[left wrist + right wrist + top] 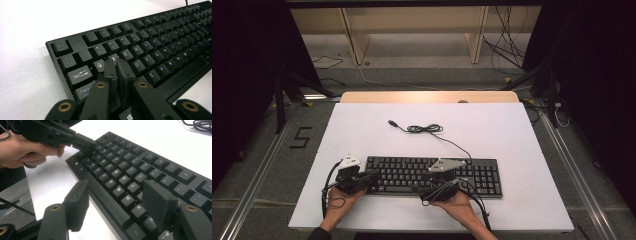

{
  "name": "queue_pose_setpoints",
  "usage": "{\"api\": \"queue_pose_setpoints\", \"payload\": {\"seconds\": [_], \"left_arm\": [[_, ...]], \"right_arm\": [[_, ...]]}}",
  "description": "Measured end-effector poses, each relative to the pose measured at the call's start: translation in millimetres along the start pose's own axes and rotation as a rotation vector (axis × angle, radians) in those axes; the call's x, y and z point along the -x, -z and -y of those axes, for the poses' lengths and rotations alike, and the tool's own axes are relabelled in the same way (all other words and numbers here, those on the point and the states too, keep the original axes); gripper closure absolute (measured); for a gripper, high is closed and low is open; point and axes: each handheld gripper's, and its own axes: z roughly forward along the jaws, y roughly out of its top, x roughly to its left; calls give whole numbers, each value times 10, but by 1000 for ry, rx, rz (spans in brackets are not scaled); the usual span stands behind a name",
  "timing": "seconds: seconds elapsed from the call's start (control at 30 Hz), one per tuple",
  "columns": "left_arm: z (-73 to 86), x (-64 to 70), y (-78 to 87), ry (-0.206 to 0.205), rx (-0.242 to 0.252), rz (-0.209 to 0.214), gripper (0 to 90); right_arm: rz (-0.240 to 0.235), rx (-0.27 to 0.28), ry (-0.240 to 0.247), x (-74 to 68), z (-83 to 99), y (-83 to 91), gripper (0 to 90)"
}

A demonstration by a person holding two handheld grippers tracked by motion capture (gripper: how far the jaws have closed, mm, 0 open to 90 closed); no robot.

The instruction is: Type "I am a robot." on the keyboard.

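A black keyboard lies on the white table, near its front edge. Its cable runs back in a loose coil to a free plug. My left gripper is at the keyboard's left end. In the left gripper view it is shut, empty, with its tips over the W key beside Q. My right gripper is at the front edge around the middle and points left. It is open: one finger hangs off the front edge and the other over the bottom key rows. The left gripper shows farther off.
The cable's coil lies behind the keyboard on the bare white tabletop. Wooden shelving legs and loose floor cables are beyond the table's far edge. A metal rail runs along the floor at the left.
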Motion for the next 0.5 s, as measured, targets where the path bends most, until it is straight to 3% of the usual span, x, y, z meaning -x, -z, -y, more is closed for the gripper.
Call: {"api": "queue_pose_setpoints", "payload": {"seconds": [0.5], "left_arm": [[2, -4, -25, -7, -13, -7, 889]], "right_arm": [[-10, 11, 0, -4, 12, 35, 392]]}}
